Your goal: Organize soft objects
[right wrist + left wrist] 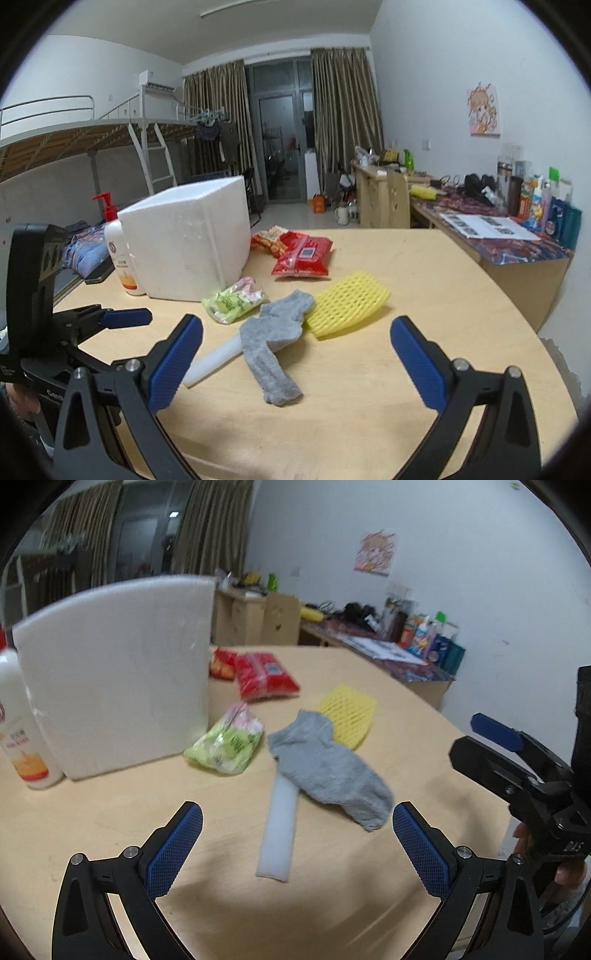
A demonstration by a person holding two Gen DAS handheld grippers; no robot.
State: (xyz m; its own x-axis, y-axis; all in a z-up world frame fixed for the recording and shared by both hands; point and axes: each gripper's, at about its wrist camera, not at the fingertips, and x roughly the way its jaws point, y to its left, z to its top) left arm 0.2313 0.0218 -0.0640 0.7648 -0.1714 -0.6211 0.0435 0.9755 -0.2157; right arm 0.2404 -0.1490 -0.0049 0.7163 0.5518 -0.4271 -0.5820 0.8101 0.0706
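Observation:
A grey sock (332,771) (273,339) lies mid-table, draped over a white foam strip (279,834) (218,360) and the edge of a yellow foam net (349,710) (347,302). A green tissue pack (225,744) (234,299) and red packs (264,675) (301,258) lie beside a white foam box (118,672) (188,243). My left gripper (297,843) is open and empty, near the strip. My right gripper (295,365) is open and empty, just short of the sock; it also shows at the right edge of the left wrist view.
A lotion pump bottle (22,738) (120,254) stands left of the box. The wooden table's (443,295) right edge curves away toward a cluttered desk (517,229). A bunk bed (92,136) stands at the far left.

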